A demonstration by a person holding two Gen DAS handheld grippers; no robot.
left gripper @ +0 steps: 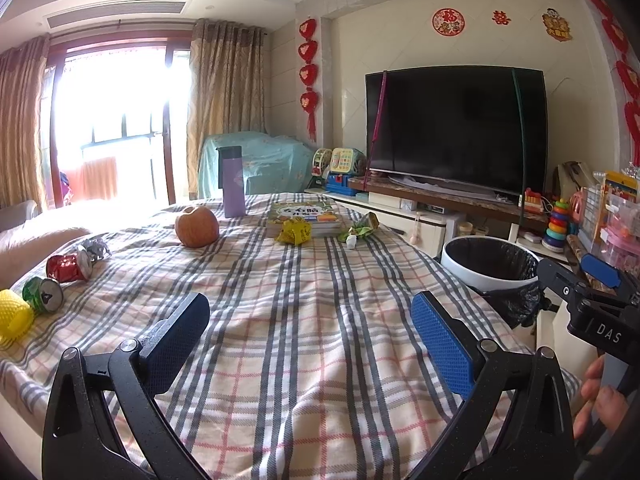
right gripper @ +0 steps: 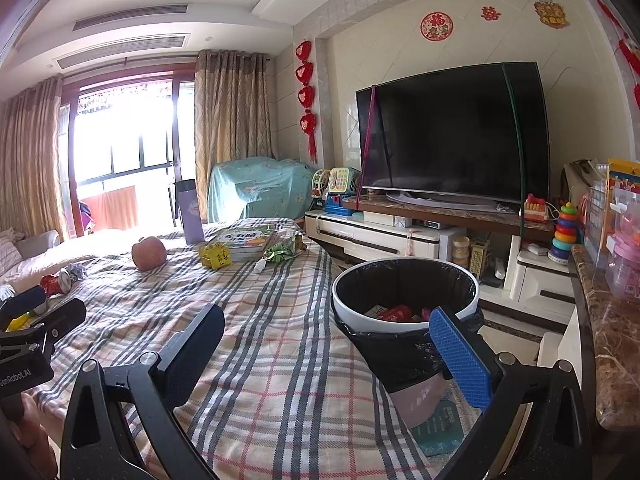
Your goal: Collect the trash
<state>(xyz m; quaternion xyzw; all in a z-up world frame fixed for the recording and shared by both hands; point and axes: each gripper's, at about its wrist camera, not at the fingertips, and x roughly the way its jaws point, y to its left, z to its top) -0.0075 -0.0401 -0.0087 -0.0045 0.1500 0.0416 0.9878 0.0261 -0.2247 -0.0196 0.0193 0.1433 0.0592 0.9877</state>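
My left gripper (left gripper: 310, 308) is open and empty above the plaid-covered table (left gripper: 320, 380). Trash lies at the table's left edge: a crushed red can (left gripper: 66, 267), a green can (left gripper: 43, 294), a yellow foam net (left gripper: 14, 318) and a foil ball (left gripper: 96, 248). Farther back lie a yellow wrapper (left gripper: 295, 232) and a green wrapper (left gripper: 360, 228). My right gripper (right gripper: 326, 318) is open and empty, straddling the table's right edge and the white bin (right gripper: 352, 312). The bin has a black liner, with red packaging (right gripper: 396, 314) inside.
An apple (left gripper: 197, 227), a purple bottle (left gripper: 233, 182) and a stack of books (left gripper: 304, 214) stand at the back of the table. A TV cabinet (right gripper: 400, 236) with toys lies beyond the bin, and a marble counter (right gripper: 612, 340) at the right.
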